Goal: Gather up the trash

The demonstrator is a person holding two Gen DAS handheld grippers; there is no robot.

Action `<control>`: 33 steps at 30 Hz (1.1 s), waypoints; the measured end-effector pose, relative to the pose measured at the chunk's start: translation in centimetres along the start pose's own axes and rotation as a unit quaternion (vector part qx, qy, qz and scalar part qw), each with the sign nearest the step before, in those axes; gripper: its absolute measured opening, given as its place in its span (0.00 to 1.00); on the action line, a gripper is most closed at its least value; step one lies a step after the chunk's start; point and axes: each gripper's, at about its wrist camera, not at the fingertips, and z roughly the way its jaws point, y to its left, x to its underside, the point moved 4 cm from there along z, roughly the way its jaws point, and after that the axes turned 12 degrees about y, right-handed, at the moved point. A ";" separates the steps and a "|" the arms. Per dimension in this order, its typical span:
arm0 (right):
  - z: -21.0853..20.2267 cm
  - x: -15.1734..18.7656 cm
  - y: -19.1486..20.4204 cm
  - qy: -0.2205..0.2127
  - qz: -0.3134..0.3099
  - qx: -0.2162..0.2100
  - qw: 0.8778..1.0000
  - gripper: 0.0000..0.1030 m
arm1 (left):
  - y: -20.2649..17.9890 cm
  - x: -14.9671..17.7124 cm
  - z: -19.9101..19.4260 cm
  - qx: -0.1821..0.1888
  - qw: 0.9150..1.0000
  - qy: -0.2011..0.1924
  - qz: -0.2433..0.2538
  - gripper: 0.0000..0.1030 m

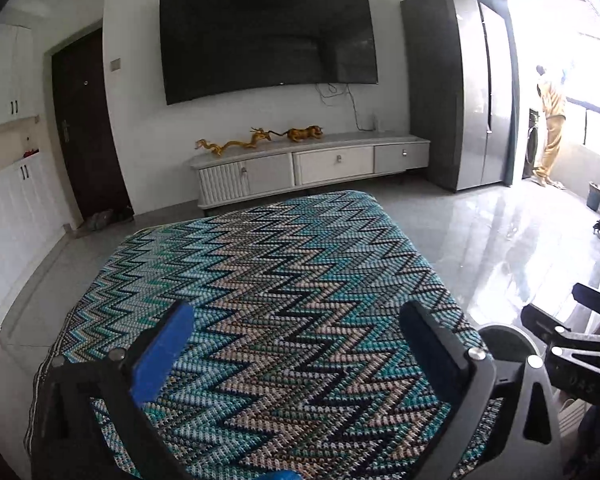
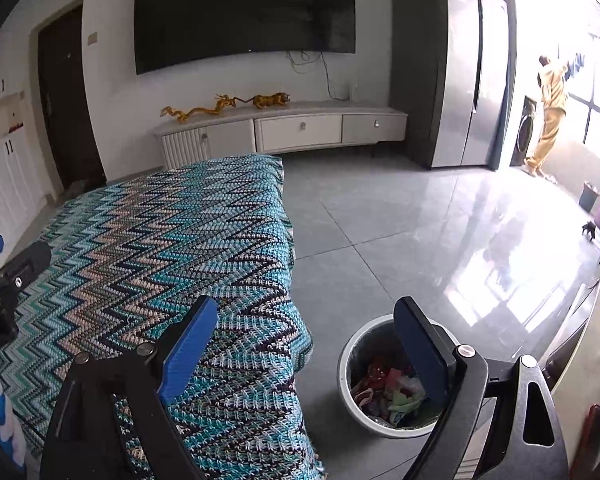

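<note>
Beside the zigzag-knit blue cloth [image 2: 160, 248], only the right view shows the round grey bin [image 2: 350, 364] holding colourful trash [image 2: 384, 392]. Right gripper [image 2: 312, 356] and left gripper [image 1: 296, 344] gape wide, empty.

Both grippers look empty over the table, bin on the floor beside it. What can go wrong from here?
1. The bin sits close to the cloth's hanging corner; a low sweep could knock it over and spill the trash.
2. The open right gripper or left gripper could snag the knitted cloth.
</note>
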 end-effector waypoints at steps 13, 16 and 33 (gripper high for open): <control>0.3 -0.3 0.0 -0.014 -0.009 0.030 0.999 0.87 | -0.4 0.5 1.1 0.013 1.000 0.001 0.007 1.00; 0.5 -0.4 -0.1 -0.016 -0.011 0.036 0.999 0.87 | -0.3 0.4 1.4 0.014 1.000 0.005 -0.002 1.00; 1.6 -0.7 -0.9 -0.018 0.004 0.040 0.999 0.87 | 0.7 0.7 4.0 -0.019 0.999 0.042 -0.009 1.00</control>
